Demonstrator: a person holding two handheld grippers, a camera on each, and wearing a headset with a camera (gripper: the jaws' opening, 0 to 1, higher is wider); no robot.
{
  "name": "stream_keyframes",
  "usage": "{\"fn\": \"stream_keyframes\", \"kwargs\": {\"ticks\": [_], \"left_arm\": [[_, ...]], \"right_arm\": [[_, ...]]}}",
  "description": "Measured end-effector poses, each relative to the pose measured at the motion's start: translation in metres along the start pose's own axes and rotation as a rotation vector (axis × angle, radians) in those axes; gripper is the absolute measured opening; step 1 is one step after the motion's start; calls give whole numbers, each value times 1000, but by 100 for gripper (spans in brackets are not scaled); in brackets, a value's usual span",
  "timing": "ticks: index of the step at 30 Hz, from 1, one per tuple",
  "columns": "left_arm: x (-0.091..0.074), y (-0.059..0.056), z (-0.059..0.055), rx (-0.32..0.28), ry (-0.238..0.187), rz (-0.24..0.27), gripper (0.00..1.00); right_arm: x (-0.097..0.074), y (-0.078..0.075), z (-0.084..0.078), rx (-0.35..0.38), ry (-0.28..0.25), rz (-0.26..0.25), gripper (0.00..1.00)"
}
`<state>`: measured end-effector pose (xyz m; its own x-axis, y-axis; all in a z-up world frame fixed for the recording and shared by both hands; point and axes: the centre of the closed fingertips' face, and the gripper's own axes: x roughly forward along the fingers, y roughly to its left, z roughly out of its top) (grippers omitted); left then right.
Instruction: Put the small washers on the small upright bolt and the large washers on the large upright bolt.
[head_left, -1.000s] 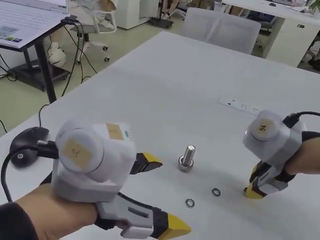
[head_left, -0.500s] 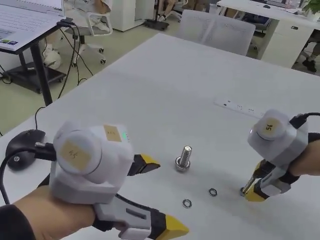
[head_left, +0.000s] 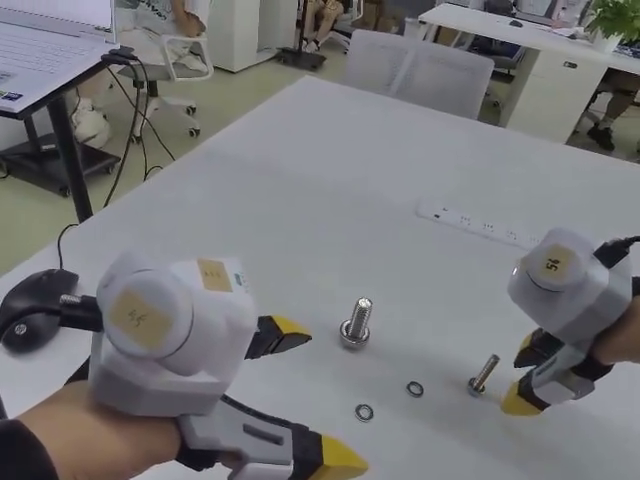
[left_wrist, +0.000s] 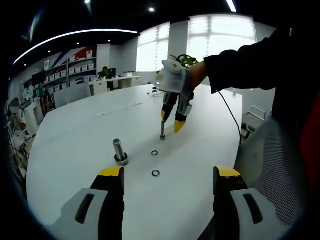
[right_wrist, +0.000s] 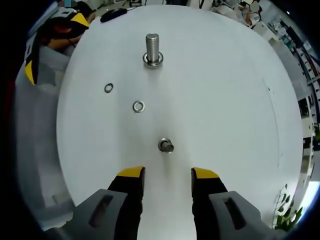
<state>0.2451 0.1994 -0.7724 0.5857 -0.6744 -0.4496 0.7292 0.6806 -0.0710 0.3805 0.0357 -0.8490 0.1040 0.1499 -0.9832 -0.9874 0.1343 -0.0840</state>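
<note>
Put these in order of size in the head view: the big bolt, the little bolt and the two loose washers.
1. Big bolt
2. Little bolt
3. Nearer washer and farther washer: these look alike, so it's a tie.
</note>
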Motion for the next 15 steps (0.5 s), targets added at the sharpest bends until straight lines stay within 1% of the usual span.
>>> {"fn": "stream_keyframes", "kwargs": {"ticks": [10, 15], "left_arm": [[0, -2, 0, 7, 2, -6, 72], [0, -2, 0, 11, -2, -8, 72]], "right_arm": [[-6, 11, -10, 18, -4, 0, 39], [-9, 22, -13, 24, -5, 5, 38]]}}
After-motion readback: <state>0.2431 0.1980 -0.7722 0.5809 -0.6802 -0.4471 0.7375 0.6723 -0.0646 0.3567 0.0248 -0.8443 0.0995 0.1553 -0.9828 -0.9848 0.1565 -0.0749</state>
